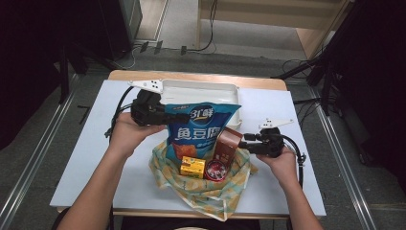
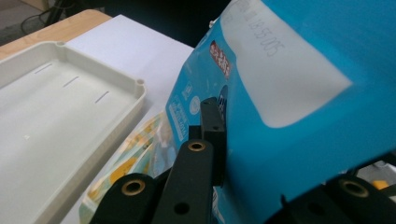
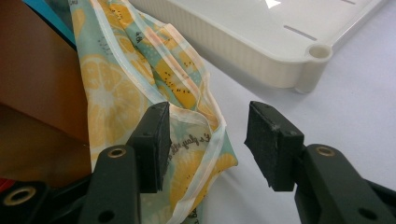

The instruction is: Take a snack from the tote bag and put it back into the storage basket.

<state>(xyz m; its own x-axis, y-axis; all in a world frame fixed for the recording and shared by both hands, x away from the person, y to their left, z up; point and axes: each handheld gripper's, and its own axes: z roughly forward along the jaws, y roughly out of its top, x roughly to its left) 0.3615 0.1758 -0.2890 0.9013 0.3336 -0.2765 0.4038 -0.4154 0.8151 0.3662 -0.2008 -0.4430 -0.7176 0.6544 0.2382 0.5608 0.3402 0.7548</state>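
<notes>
Left gripper (image 1: 160, 115): clamped on glossy blue snack bag (image 1: 201, 125).
Right gripper (image 3: 205, 140): jaws apart, straddling the lemon-print bag's (image 3: 140, 74) hem.
Tray (image 3: 261, 46): rigid, cream, near.

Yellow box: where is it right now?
In the high view the yellow box lies on the lemon-print bag at the table's near centre, just below the blue snack bag and left of the red round tin.

hand-held gripper (image 3: 205, 144): jaws apart | lemon-print bag (image 3: 140, 84) edge between them | white tray (image 3: 261, 42) beyond
</notes>
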